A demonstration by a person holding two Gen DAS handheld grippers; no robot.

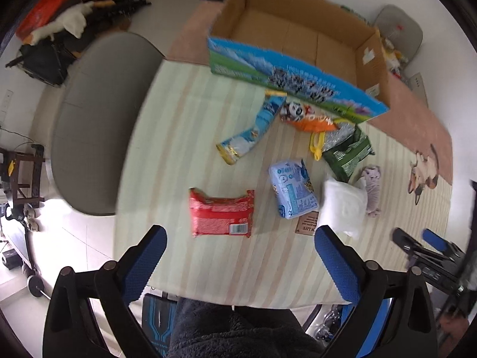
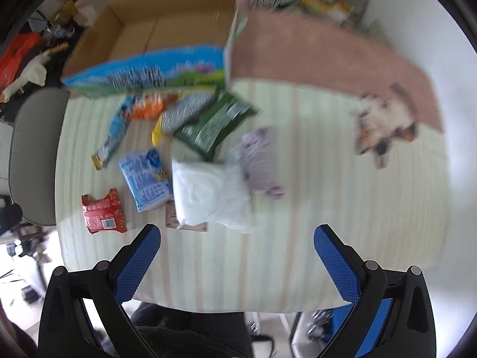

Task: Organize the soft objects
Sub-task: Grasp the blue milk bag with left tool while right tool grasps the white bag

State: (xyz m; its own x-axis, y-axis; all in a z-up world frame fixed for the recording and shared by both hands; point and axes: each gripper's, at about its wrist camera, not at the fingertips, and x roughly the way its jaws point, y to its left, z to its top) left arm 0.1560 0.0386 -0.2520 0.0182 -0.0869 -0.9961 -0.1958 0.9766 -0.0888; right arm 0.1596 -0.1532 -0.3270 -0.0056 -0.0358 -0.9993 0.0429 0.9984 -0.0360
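Several soft packs lie on the striped tablecloth [image 1: 184, 137]: a red packet [image 1: 222, 216], a light blue pack [image 1: 293, 192], a white pillow-like pack [image 1: 342, 205], a lilac cloth [image 1: 372, 189], a green bag [image 1: 347, 153], an orange bag [image 1: 304, 116] and a long blue pouch [image 1: 253, 131]. Behind them stands an open cardboard box [image 1: 298, 29]. My left gripper [image 1: 241, 232] hangs open above the red packet, holding nothing. My right gripper [image 2: 237, 229] is open and bare too, above the cloth just in front of the white pack [image 2: 208, 194] and the lilac cloth [image 2: 259, 158].
A pink towel [image 2: 328, 50] with a cat picture [image 2: 384, 122] covers the table's far right. A grey chair [image 1: 98, 119] stands at the left, with clutter on the floor behind it. A small brown card [image 1: 307, 223] lies under the packs. A person's dark fleece [image 1: 232, 334] is at the near edge.
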